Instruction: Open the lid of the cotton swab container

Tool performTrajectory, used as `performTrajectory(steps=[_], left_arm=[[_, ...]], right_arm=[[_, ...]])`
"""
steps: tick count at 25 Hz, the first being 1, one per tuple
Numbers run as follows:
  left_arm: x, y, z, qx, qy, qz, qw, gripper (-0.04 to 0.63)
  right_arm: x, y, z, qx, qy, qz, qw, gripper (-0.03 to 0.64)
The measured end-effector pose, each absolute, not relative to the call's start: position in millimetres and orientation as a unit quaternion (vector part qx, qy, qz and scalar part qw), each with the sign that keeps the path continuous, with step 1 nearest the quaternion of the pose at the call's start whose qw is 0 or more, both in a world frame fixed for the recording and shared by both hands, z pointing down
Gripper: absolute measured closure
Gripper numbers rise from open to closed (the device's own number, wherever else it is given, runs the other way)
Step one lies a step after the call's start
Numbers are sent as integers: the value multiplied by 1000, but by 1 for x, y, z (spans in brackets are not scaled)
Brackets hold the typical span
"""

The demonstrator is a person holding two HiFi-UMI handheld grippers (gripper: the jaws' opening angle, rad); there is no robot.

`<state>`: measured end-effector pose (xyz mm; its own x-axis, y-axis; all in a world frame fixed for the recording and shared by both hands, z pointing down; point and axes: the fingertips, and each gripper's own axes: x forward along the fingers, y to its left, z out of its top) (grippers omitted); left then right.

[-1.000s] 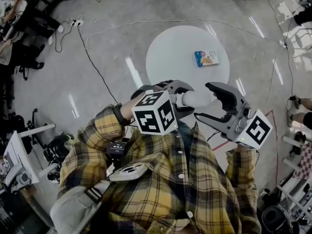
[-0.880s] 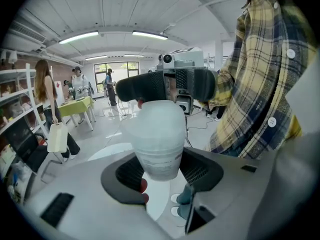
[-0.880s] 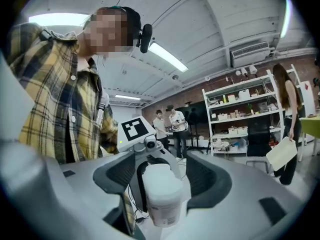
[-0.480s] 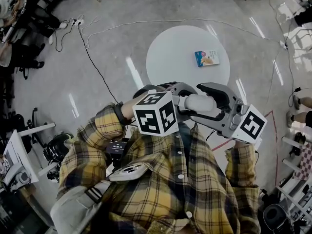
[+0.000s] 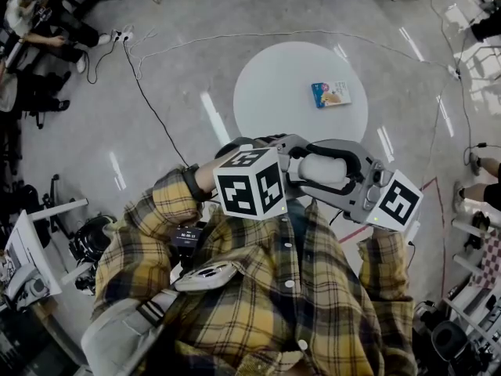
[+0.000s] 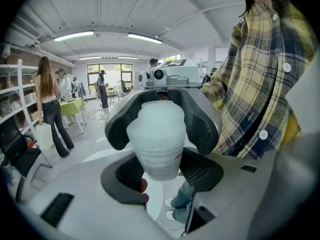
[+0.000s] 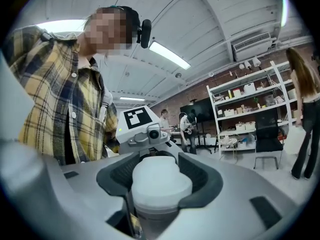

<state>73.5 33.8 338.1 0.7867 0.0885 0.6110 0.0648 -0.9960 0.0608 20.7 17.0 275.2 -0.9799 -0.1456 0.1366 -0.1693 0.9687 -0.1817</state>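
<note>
Container: cotton swab container (image 5: 322, 168), mid-frame in the head view, held in the air.
Left gripper (image 6: 161, 170): clamped on its body.
Right gripper (image 7: 161, 185): jaws have just been closing, now pinching the lid (image 7: 160, 173).
Risk: pads may slip off the smooth lid, or a stiff lid could yank the body loose.

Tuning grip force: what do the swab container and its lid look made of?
The container looks like frosted translucent plastic: cloudy wall, faint print on it. The lid looks like matte white plastic: opaque, moulded lobed outline, no glare.
</note>
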Motion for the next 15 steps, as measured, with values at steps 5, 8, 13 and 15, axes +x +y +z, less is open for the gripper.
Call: performTrajectory(steps=[5, 8, 13, 15], left_arm=[[73, 35, 338, 944, 45, 326, 17, 370], [76, 33, 339, 944, 45, 327, 16, 370], [74, 35, 342, 942, 47, 331, 10, 370], [73, 38, 342, 943, 48, 330, 14, 371]], right_arm=[[20, 17, 276, 81, -990, 99, 62, 388], [23, 15, 277, 83, -990, 98, 58, 391], [21, 17, 279, 90, -990, 94, 61, 394], [20, 19, 280, 88, -989, 100, 62, 396]])
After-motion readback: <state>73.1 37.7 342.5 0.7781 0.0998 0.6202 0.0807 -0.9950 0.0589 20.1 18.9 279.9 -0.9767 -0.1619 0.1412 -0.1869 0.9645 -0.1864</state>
